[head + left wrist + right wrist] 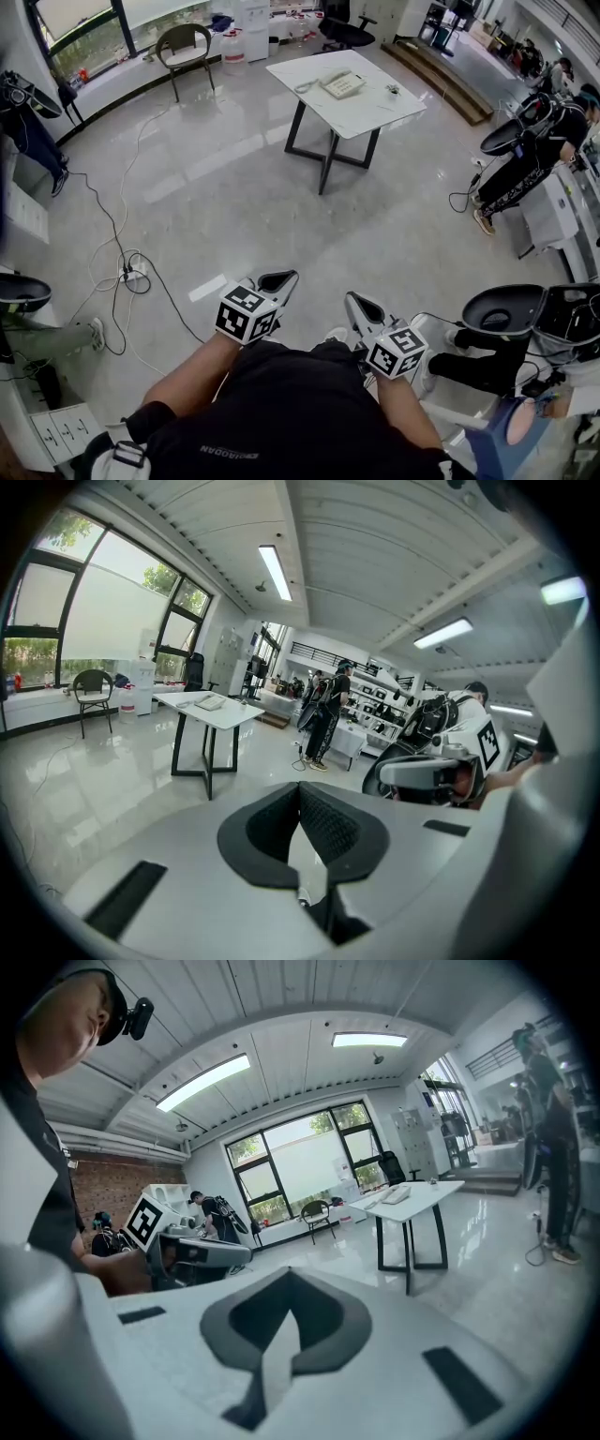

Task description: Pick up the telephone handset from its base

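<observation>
**Both jaws clenched, phone far off**

The jaws of the left gripper [279, 279] and right gripper [360, 306] are pressed together with nothing between them. Both are held low against the person [281, 422], pointing forward and slightly down. The phone [343, 84] sits on the table [375, 114], well apart.

Glossy reflective floor [234, 216]; table [380, 111] top matt white, legs dark metal; telephone [343, 84] pale plastic.
</observation>
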A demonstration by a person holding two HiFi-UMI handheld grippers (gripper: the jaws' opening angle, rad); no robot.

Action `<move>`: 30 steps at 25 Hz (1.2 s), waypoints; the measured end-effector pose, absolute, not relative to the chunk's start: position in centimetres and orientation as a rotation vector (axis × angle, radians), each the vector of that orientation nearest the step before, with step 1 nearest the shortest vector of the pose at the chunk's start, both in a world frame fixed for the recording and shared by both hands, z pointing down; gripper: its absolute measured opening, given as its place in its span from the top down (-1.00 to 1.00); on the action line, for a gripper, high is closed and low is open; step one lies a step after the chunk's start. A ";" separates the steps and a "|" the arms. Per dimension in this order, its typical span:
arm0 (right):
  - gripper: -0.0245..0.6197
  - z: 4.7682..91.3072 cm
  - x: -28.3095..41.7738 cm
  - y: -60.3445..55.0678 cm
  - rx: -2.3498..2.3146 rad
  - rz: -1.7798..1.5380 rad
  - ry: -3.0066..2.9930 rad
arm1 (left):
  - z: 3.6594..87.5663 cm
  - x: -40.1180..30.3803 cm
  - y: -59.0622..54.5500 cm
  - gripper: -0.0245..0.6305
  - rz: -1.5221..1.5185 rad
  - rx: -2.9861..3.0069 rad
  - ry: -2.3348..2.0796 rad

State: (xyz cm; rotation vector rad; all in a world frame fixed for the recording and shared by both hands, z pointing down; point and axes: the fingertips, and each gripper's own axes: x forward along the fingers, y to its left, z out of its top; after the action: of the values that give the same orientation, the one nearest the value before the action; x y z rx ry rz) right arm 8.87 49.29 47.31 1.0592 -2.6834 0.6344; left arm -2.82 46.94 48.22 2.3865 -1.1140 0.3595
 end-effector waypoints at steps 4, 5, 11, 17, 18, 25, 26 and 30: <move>0.93 47.2 8.8 50.3 1.031 0.651 -2.687 | 47.8 -2.6 47.7 0.92 0.357 2.388 -1.109; 0.93 47.1 8.6 50.6 1.019 0.659 -2.693 | 47.8 -2.6 47.9 0.92 0.360 2.386 -1.108; 0.93 47.3 6.8 51.8 1.000 0.704 -2.729 | 49.1 -3.7 49.2 0.92 0.400 2.358 -1.088; 0.93 47.8 7.0 50.8 1.023 0.698 -2.699 | 49.5 -4.2 49.0 0.92 0.404 2.346 -1.083; 0.93 47.8 7.0 50.6 1.022 0.698 -2.697 | 49.4 -4.2 48.9 0.92 0.400 2.346 -1.086; 0.93 47.8 7.5 49.0 1.021 0.704 -2.670 | 49.4 -4.1 47.6 0.92 0.368 2.317 -1.101; 0.93 48.0 7.6 48.8 1.027 0.716 -2.663 | 49.7 -4.0 47.5 0.92 0.377 2.313 -1.096; 0.93 49.2 7.4 48.1 1.037 0.752 -2.640 | 50.7 -4.1 47.1 0.92 0.387 2.299 -1.080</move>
State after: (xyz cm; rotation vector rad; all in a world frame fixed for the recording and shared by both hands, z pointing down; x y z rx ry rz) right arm 7.43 48.12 49.16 1.0369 -2.6399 0.7517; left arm -4.06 47.08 50.65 2.2991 -1.0798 0.3869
